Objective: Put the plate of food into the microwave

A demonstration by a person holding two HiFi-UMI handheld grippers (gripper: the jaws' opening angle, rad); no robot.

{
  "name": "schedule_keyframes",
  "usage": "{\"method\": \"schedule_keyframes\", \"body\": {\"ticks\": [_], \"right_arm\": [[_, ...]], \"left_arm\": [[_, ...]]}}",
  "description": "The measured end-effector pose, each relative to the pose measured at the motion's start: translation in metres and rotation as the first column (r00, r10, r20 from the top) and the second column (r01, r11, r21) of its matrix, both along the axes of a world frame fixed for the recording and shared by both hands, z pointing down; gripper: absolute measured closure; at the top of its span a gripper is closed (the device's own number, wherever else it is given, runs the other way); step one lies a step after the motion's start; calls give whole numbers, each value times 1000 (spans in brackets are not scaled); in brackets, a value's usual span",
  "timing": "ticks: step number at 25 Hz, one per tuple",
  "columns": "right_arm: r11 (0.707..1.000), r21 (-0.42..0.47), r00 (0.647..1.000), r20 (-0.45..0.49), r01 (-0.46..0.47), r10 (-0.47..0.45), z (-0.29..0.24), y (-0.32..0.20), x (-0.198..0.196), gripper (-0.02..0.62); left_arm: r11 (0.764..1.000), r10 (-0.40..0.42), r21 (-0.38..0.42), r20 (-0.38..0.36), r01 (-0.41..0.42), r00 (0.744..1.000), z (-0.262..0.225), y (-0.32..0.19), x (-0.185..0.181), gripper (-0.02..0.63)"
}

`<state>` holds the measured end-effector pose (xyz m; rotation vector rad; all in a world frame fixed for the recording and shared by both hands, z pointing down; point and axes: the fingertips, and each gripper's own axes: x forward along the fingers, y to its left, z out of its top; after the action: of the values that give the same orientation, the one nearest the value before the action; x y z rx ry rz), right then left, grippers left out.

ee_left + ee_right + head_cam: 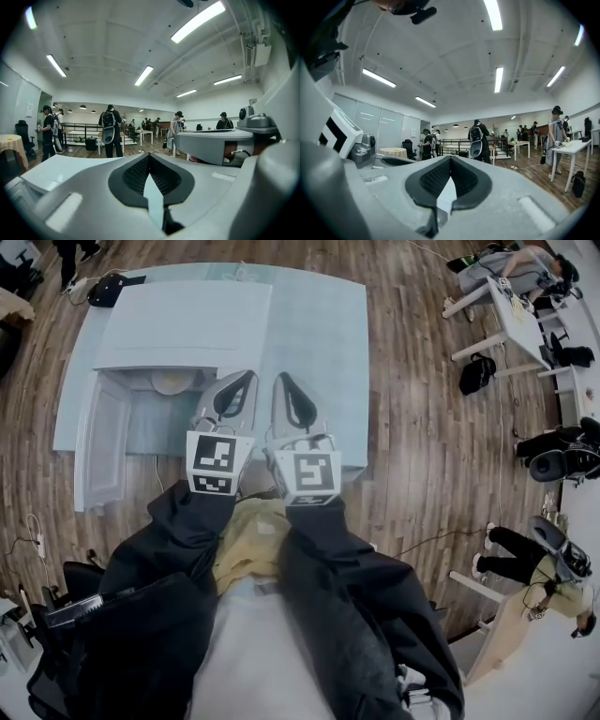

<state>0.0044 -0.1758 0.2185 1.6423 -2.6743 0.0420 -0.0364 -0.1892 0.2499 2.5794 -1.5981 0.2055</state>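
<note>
On the pale glass table point(319, 334) a white microwave point(183, 324) stands with its door point(101, 442) swung open to the left. A plate point(173, 381) with pale food sits inside the cavity. My left gripper point(246, 378) and right gripper point(284, 381) are side by side close to my chest, over the table's near edge and just right of the microwave's opening. Both are shut with nothing between the pads. The left gripper view shows its shut jaws point(149, 157) aimed level across the room, and the right gripper view shows the same point(450, 161).
The floor around the table is wooden. White desks point(511, 310) with seated people and bags point(476, 373) are at the right. A person point(525, 563) sits at the lower right. Several people point(110, 133) stand across the room. A cable point(37, 540) lies at the left.
</note>
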Motion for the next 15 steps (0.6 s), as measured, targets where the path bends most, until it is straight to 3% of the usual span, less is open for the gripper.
{"method": "schedule_keyframes", "body": {"ticks": [15], "right_arm": [[999,35,1000,4,-10,10,-13,-7,17,605]], "left_arm": [[999,8,31,14,-8,1000,-13,-7,15,609]]}}
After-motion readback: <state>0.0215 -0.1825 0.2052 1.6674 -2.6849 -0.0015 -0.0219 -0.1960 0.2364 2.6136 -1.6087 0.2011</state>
